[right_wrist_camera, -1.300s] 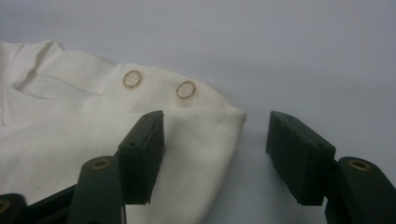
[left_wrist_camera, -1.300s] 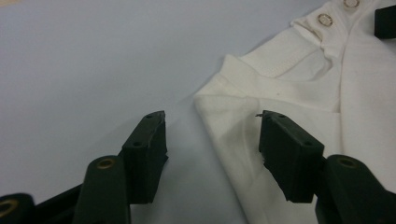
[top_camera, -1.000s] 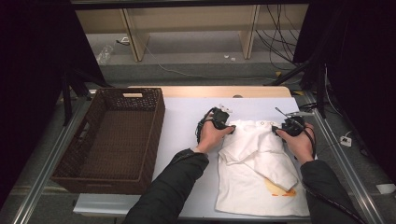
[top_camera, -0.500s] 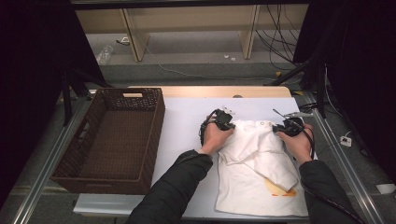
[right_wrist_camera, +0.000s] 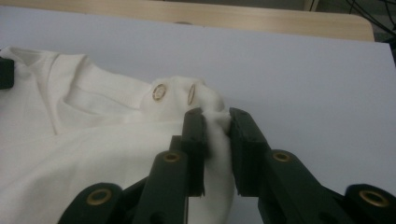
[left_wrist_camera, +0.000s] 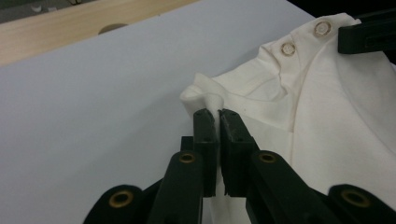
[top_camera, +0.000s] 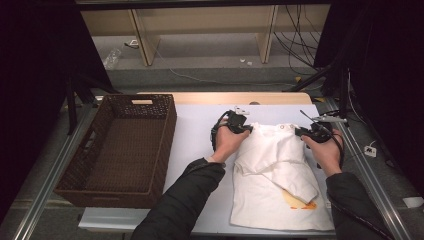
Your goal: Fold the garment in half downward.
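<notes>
Grippers, two black two-jaw: left gripper [left_wrist_camera: 218,113] and right gripper [right_wrist_camera: 215,113] each clamped one shoulder of one white cotton garment [top_camera: 280,175] beside one brown wicker basket [top_camera: 120,145].

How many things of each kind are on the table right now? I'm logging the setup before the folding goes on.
White garment, pinched at its top corners by both grippers: 1
Brown wicker basket: 1
Handheld grippers: 2, left gripper and right gripper
Total: 4
</notes>
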Motion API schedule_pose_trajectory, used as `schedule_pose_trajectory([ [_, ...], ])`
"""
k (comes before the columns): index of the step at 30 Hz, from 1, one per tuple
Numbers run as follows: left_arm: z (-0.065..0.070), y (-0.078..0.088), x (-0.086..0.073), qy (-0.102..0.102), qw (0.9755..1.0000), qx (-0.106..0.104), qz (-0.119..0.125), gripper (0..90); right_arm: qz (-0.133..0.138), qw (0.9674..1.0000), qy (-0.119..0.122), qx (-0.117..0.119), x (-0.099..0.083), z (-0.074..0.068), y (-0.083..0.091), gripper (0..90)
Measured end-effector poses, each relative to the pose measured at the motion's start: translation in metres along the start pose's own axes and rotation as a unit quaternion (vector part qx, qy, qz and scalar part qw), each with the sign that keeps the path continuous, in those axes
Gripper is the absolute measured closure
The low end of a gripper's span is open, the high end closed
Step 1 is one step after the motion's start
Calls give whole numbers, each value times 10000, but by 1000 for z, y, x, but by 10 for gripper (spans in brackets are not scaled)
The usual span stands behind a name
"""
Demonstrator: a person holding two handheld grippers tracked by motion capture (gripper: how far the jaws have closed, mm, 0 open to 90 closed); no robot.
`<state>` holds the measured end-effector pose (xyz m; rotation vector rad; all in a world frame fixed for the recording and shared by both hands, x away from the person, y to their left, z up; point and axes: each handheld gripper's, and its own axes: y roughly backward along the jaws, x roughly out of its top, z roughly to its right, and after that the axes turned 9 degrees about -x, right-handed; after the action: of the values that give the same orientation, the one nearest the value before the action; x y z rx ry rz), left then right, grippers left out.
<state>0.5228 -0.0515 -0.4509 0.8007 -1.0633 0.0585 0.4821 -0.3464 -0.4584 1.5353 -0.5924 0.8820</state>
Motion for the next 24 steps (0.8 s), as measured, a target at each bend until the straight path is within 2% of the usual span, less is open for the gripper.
schedule_pose_trajectory([
  [13, 5, 19, 14, -134, 9996, -26, 232, 855, 280, 9995, 98, 74, 17, -4, 17, 770],
  [18, 11, 27, 12, -223, 9994, -81, 270, 855, 367, 9991, 199, 118, 14, -6, 25, 770],
  [24, 22, 37, 9, -316, 9988, -197, 304, 855, 552, 9980, 182, 234, 4, -8, 36, 771],
])
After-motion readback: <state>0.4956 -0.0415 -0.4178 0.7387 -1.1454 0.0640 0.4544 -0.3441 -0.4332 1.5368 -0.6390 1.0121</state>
